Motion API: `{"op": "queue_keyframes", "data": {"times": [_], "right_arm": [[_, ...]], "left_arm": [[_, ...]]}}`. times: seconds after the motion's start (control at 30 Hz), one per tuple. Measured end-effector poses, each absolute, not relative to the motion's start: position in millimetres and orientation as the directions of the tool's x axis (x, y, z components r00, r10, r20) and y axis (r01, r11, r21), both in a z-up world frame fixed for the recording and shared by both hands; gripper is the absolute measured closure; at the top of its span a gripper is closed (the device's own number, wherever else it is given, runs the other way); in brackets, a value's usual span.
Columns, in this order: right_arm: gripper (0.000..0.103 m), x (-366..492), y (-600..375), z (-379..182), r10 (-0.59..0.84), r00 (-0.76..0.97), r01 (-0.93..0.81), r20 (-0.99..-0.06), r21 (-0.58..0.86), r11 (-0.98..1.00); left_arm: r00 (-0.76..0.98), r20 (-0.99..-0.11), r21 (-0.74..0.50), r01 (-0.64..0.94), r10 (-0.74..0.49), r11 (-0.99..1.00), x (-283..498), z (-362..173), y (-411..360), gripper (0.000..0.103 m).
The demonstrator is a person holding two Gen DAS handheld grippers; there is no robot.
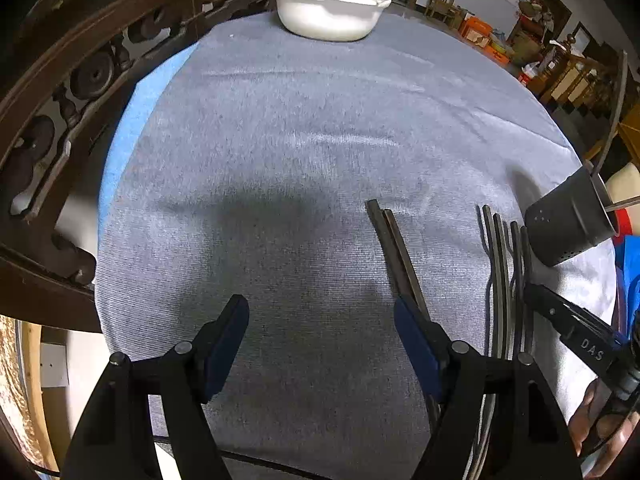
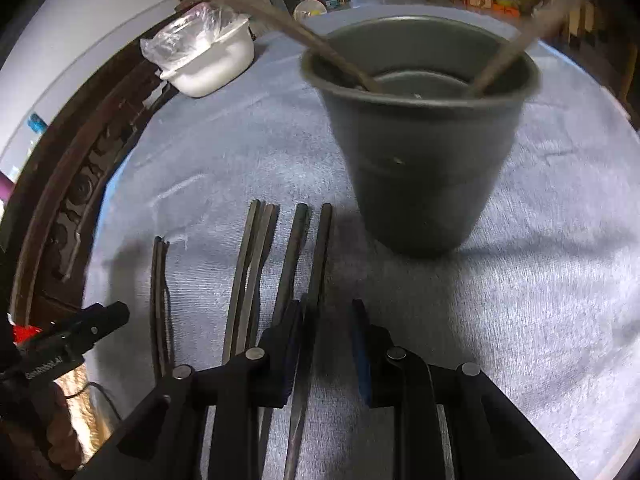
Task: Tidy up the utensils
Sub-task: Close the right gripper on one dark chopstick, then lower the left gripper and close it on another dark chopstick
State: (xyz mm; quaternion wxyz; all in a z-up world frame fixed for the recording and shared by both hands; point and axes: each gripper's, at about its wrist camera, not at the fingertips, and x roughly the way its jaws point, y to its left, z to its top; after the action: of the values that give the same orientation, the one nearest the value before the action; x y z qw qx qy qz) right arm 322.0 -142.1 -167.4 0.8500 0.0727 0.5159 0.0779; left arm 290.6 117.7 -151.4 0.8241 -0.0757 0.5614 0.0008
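Note:
Several dark chopsticks (image 2: 248, 264) lie side by side on the grey cloth (image 2: 540, 280). A dark grey cup (image 2: 424, 152) stands just behind them, with two chopsticks (image 2: 280, 20) leaning inside. My right gripper (image 2: 325, 340) hangs over the row with its jaws narrowly apart. One chopstick (image 2: 322, 256) runs between them, close to the left pad and not pinched. My left gripper (image 1: 322, 332) is open over bare cloth with nothing between its jaws. Its right finger (image 1: 416, 332) covers the near end of a chopstick pair (image 1: 392, 248). The cup (image 1: 568, 220) shows at that view's right edge.
A white bowl (image 1: 332, 12) holding a clear plastic bag sits at the table's far edge. A carved dark wooden frame (image 1: 60, 120) curves along the left side. The room behind holds furniture and boxes (image 1: 480, 32). A hand (image 1: 600, 428) shows at lower right.

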Motion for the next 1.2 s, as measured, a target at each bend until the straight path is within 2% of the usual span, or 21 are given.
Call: {"op": "queue_keyframes", "data": {"times": [0.07,0.17,0.3,0.4,0.5,0.67,1.07,1.2], "right_arm": [[0.078,324,-136,-167,0.174,0.458,-0.076,-0.872,0.157,0.985],[0.09,324,-136,-167,0.139,0.454,-0.074,-0.88,0.118,0.99],[0.093,318,-148,-167,0.148,0.436,-0.066,-0.888,0.132,0.989],[0.093,313,-153,-168,0.156,0.419,-0.077,-0.894,0.136,0.988],[0.093,313,-159,-168,0.174,0.405,-0.075,-0.897,0.157,0.985],[0.093,313,-163,-168,0.199,0.398,-0.084,-0.895,0.181,0.98],[0.093,312,-169,-168,0.233,0.394,-0.085,-0.889,0.217,0.973],[0.093,313,-170,-169,0.242,0.397,-0.086,-0.885,0.226,0.97]], "left_arm": [[0.355,-0.93,-0.129,-0.084,-0.091,0.988,290,-153,118,0.027],[0.343,-0.934,-0.144,-0.091,-0.104,0.985,287,-157,121,0.028],[0.329,-0.935,-0.177,-0.099,-0.136,0.979,285,-156,126,0.028],[0.328,-0.933,-0.192,-0.097,-0.151,0.977,288,-154,123,0.029],[0.31,-0.937,-0.196,-0.085,-0.161,0.977,298,-158,116,0.037],[0.292,-0.946,-0.177,-0.088,-0.144,0.98,314,-167,113,0.043],[0.295,-0.952,-0.111,-0.07,-0.086,0.991,316,-172,104,0.043],[0.302,-0.945,-0.163,-0.097,-0.127,0.982,311,-167,113,0.043]]}}
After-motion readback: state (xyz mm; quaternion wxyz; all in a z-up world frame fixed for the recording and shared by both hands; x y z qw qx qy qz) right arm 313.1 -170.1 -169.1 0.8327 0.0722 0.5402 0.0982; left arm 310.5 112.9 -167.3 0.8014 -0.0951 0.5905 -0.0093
